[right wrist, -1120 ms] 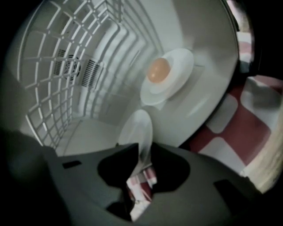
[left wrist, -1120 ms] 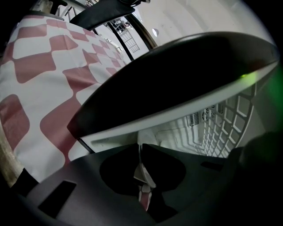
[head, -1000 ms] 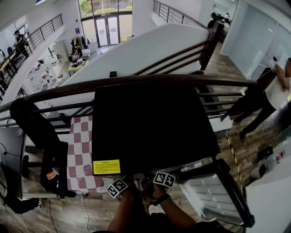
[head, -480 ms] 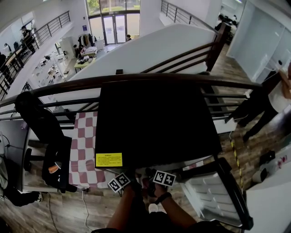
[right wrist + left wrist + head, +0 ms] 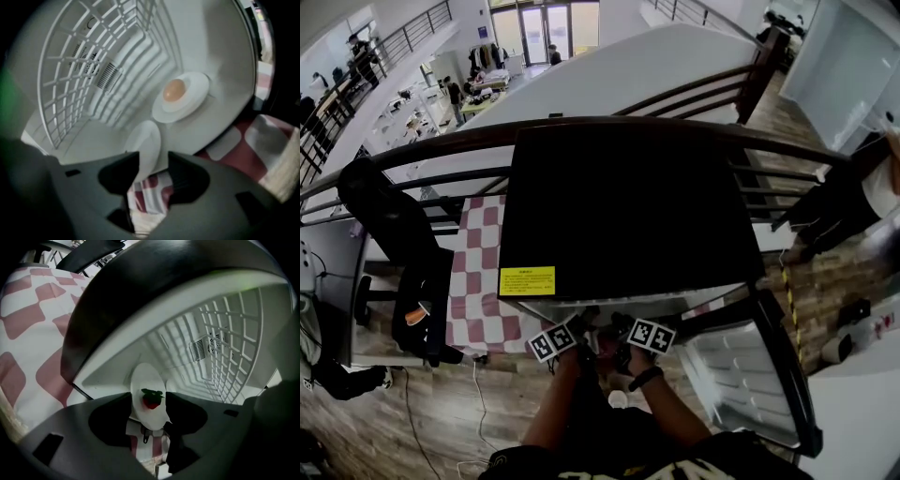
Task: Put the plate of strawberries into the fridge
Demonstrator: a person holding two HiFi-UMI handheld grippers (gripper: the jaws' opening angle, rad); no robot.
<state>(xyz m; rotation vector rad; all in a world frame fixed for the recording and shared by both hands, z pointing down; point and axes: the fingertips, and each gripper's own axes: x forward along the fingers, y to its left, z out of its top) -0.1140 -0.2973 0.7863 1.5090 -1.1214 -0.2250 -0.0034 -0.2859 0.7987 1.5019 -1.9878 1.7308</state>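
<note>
In the left gripper view a white plate (image 5: 146, 380) with a red strawberry (image 5: 151, 400) on it lies just inside the white fridge (image 5: 187, 357). My left gripper (image 5: 149, 401) has its jaws opening, one on each side of the plate's near rim. The right gripper view shows the same plate (image 5: 146, 140), its rim between the jaws of my right gripper (image 5: 153, 158), which stand apart with a gap beside the rim. From the head view both grippers, left (image 5: 567, 339) and right (image 5: 636, 337), sit close together at the opening of the black-topped fridge (image 5: 628, 206).
A second white plate (image 5: 194, 101) with a round orange thing (image 5: 174, 90) sits deeper in the fridge. A wire shelf (image 5: 79, 61) stands beside it. The fridge door (image 5: 750, 394) hangs open at the right. A red-and-white checked cloth (image 5: 478, 281) covers the table; a black chair (image 5: 403, 253) stands at the left.
The head view has tipped slightly, so the fridge sits lower in the picture. Both grippers stay at the fridge's front opening, side by side.
</note>
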